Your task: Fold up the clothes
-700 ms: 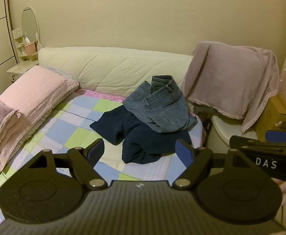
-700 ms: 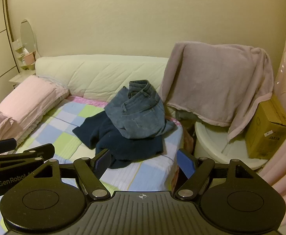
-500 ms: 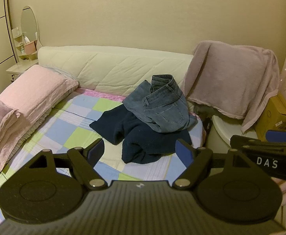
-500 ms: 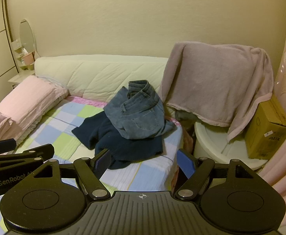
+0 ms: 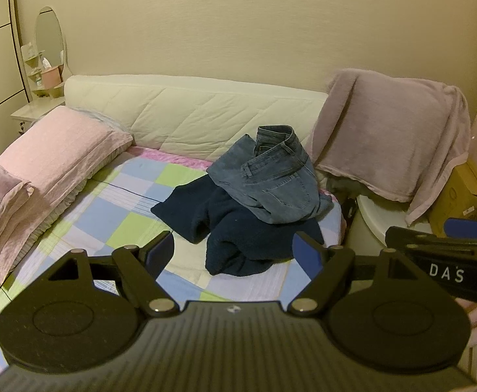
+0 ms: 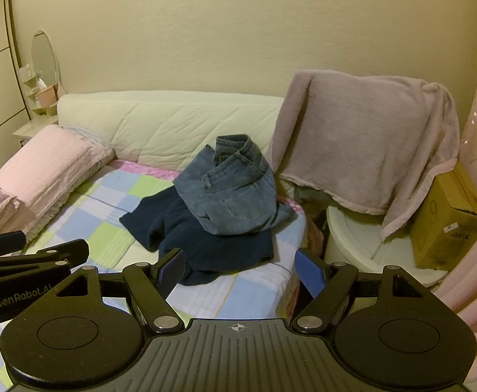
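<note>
Left wrist view shows the left tool [image 5: 235, 254] at the bottom of the frame with its two blue-padded fingers spread wide and nothing between them; it hangs above the near part of the bed [image 5: 107, 215], apart from the clothes. Two garments lie in one heap at the middle of the frame: one pair of blue jeans [image 5: 271, 179] crumpled on top of one dark navy garment [image 5: 238, 238], both on the checked bedspread near the bed's right edge. Two pink pillows [image 5: 55, 153] sit at the left, one behind the other, and one mauve blanket [image 5: 391, 143] is draped at the upper right. One yellow cardboard box [image 5: 460, 199] stands at the far right; its printing is too small to read. At the right edge the right tool [image 5: 444, 254] shows from the side, lettered "DAS"

Right wrist view shows the right tool [image 6: 240, 271] equally wide open and empty, with the left one at the lower left edge marked "GenRobot.AI"
</note>
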Demonstrator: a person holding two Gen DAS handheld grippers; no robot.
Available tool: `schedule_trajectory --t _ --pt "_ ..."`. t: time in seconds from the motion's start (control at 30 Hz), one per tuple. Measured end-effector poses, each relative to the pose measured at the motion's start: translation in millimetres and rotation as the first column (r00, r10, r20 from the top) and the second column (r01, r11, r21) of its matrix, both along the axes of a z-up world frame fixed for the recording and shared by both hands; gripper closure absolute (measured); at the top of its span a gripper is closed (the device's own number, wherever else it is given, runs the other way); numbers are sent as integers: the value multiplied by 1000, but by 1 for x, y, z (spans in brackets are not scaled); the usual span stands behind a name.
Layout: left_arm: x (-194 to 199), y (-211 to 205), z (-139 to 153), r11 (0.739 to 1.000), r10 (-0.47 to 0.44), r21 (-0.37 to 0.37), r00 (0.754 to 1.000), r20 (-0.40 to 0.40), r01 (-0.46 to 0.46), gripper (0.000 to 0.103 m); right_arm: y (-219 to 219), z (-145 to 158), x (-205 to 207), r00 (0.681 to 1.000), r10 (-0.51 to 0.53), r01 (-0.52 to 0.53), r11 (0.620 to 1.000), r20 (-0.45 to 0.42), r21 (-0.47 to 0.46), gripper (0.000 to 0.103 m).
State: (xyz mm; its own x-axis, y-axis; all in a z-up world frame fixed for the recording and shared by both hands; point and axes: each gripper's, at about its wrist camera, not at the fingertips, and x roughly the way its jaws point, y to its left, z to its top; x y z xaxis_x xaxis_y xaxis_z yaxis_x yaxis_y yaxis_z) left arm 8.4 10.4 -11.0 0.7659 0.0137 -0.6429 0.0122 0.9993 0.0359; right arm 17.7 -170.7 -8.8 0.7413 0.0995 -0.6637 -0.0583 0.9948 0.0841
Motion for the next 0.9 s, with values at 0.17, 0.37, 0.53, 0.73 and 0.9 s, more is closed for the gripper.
schedule_trajectory --t 0.17,0.37,0.53,0.73,0.9 --pt "2 6 0 1000 6 -8 1000 -1 -6 26 6 0 4 1000 5 -5 1000 -1 -8 26" --pt "1 12 0 1000 7 -18 1000 -3 -7 26 14 -2 4 1000 10 -10 1000 2 -22 26" --pt "4 13 0 1000 5 -27 1000 -11 -5 26 17 -3 4 1000 9 -9 999 -1 -34 26" --pt "8 15 0 1000 13 -25 1000 -16 -14 26 17 -4 8 1000 12 -12 999 -5 -33 26" --pt "13 17 -1 1000 26 -16 999 -19 -26 26 18 -5 13 1000 18 -18 999 -7 -32 26"
